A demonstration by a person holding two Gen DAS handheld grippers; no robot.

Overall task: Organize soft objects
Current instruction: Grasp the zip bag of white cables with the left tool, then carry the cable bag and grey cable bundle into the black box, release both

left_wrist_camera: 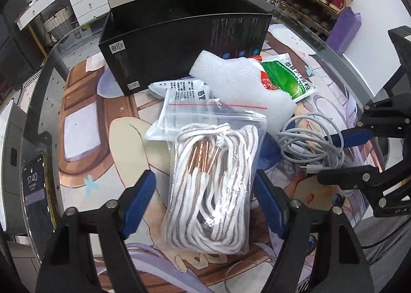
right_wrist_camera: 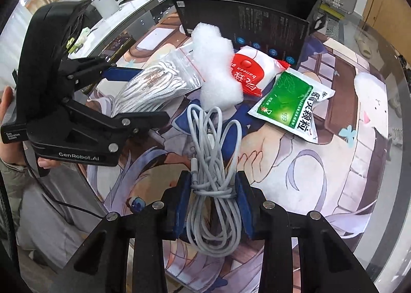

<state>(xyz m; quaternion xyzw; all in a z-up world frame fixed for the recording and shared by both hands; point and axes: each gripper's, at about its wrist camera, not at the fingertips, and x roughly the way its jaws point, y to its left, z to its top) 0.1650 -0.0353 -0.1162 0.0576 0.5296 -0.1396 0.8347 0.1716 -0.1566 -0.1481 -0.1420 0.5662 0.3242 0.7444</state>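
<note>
Right wrist: right gripper (right_wrist_camera: 213, 203) pinches grey cable (right_wrist_camera: 214, 164); left gripper (left_wrist_camera: 205, 205) wide open around bagged laces (left_wrist_camera: 213, 185).

The bag of laces (left_wrist_camera: 213, 185) lies between the left gripper's (left_wrist_camera: 205, 203) fingers, the foam piece (left_wrist_camera: 246, 82) and sachets ahead of it, the box (left_wrist_camera: 179, 41) behind those, the phone (left_wrist_camera: 38, 195) far left; the cable bundle (right_wrist_camera: 213, 190) sits between the right gripper's (right_wrist_camera: 213, 205) fingers.
</note>
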